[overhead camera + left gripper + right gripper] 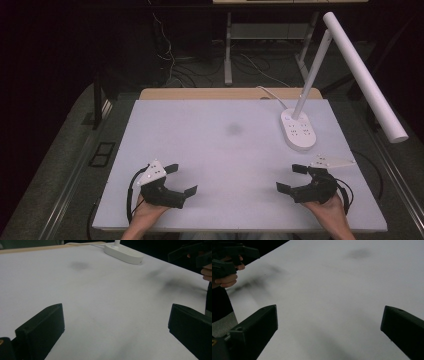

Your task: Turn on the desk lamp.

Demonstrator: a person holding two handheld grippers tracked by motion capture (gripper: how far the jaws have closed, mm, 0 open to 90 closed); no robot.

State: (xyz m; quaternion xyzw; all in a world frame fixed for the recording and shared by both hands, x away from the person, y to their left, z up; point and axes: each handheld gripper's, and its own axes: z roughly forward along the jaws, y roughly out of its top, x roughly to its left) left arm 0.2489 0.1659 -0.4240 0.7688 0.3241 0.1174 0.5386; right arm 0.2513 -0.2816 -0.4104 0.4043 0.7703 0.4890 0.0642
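Note:
My left gripper [181, 179] rests low over the white table [220, 165] at the near left, held in a hand, jaws wide apart with nothing between them. In the left gripper view the left gripper [115, 332] frames bare tabletop. At the near right my right gripper [292, 178] is also open and empty, pointing left toward the middle. Bare white surface lies between the jaws of the right gripper [329, 332] in its own view, and the other hand [227, 277] with its gripper shows at the upper left.
A white desk lamp stands at the back right on an oval base [298, 130], its stem [312, 72] rising to a long tilted bar [365, 75]. A faint dark smudge [234, 129] marks the table's middle. The lamp base [123, 253] lies far ahead of the left gripper.

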